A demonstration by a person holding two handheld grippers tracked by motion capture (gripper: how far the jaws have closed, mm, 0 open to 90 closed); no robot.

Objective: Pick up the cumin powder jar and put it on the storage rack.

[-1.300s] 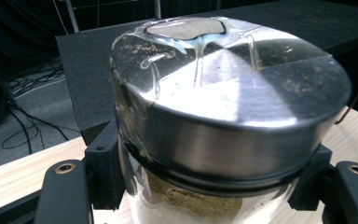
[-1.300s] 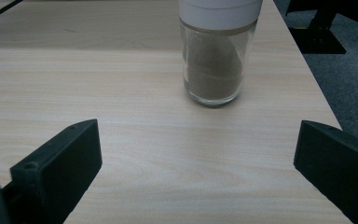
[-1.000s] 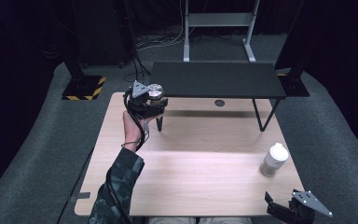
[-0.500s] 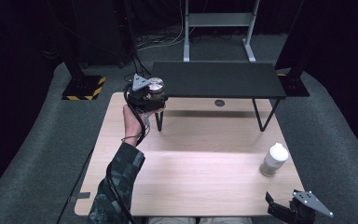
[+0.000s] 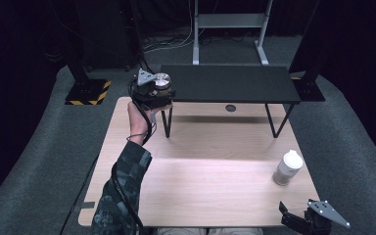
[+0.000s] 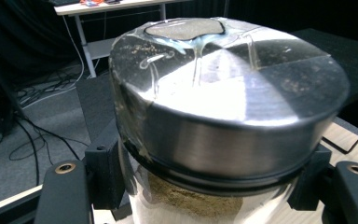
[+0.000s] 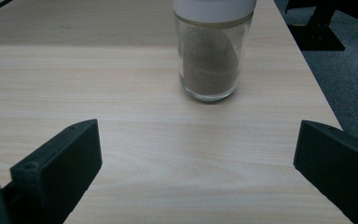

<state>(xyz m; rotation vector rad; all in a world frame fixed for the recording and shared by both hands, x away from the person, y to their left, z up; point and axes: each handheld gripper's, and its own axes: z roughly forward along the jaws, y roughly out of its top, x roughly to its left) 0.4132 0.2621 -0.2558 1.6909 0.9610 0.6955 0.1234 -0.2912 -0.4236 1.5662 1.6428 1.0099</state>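
Jar point(image 6: 223, 116) with a shiny lid sits pinched in my left tongs point(image 5: 152, 94). My right tongs point(image 7: 196, 154) are spread wide, with a white-capped jar point(image 7: 209, 51) just ahead.

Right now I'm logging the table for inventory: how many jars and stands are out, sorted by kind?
Metal-lidded jars: 1, the metal-lidded jar clamped in the left gripper
White-lidded jars: 1, the white-lidded jar standing ahead of the right gripper
Black shelves: 1, the black shelf at the table's far edge
Total: 3
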